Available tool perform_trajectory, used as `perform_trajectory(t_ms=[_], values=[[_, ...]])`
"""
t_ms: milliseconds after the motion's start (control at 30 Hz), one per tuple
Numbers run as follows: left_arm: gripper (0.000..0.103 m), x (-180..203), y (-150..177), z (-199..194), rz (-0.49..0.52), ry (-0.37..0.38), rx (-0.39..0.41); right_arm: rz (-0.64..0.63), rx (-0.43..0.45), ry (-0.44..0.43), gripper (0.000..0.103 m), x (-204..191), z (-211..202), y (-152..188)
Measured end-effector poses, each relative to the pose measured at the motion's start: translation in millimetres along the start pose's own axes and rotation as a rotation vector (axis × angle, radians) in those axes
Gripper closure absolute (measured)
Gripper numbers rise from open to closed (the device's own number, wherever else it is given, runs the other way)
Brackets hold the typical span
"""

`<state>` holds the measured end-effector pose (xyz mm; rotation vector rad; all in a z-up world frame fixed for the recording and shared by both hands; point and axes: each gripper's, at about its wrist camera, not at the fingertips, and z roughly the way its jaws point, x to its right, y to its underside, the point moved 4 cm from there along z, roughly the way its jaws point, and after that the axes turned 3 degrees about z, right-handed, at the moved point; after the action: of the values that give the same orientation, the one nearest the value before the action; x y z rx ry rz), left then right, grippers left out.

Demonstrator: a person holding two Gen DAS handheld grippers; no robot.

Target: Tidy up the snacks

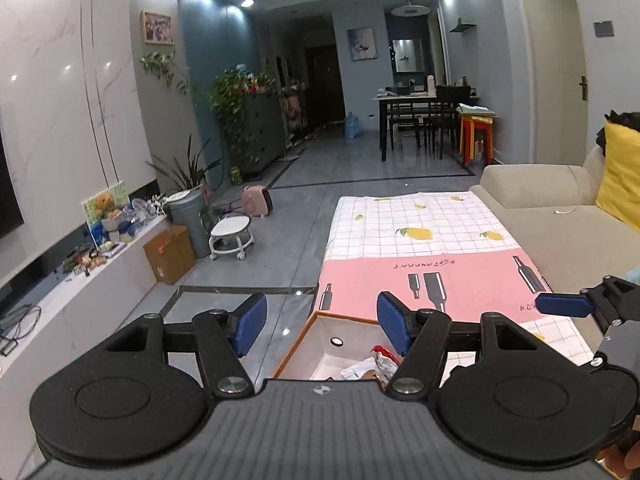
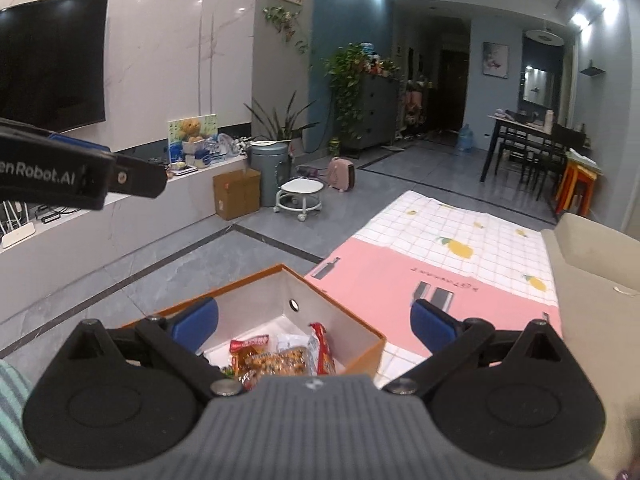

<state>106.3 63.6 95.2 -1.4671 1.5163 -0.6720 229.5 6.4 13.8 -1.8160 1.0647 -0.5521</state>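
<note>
An orange box with a white inside stands on the near end of the clothed table and holds several snack packets. It also shows in the left wrist view, partly hidden by my gripper body. My left gripper is open and empty above the box's left edge. My right gripper is open and empty above the box. The right gripper's blue fingertip shows at the right of the left wrist view.
The table carries a pink and lemon-print cloth. A beige sofa with a yellow cushion runs along the right. On the floor at left stand a cardboard box, a grey bin and a white wheeled stool.
</note>
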Motion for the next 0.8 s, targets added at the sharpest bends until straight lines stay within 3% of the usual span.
perform_trajectory(t_ms=[167, 333, 633, 800], values=[[0.022, 14, 18, -2, 0.032, -0.021, -0.040, 0.045, -0.011, 0.019, 0.004, 1, -22, 19], [0.022, 22, 39, 1, 0.038, -0.006, -0.109, 0.069, -0.038, 0.048, 0.004, 1, -30, 38], [0.021, 25, 80, 26, 0.061, -0.023, -0.270, 0.038, -0.124, 0.118, 0.004, 10, -16, 67], [0.021, 27, 97, 36, 0.071, -0.013, -0.339, 0.052, -0.177, 0.111, 0.004, 15, -6, 78]])
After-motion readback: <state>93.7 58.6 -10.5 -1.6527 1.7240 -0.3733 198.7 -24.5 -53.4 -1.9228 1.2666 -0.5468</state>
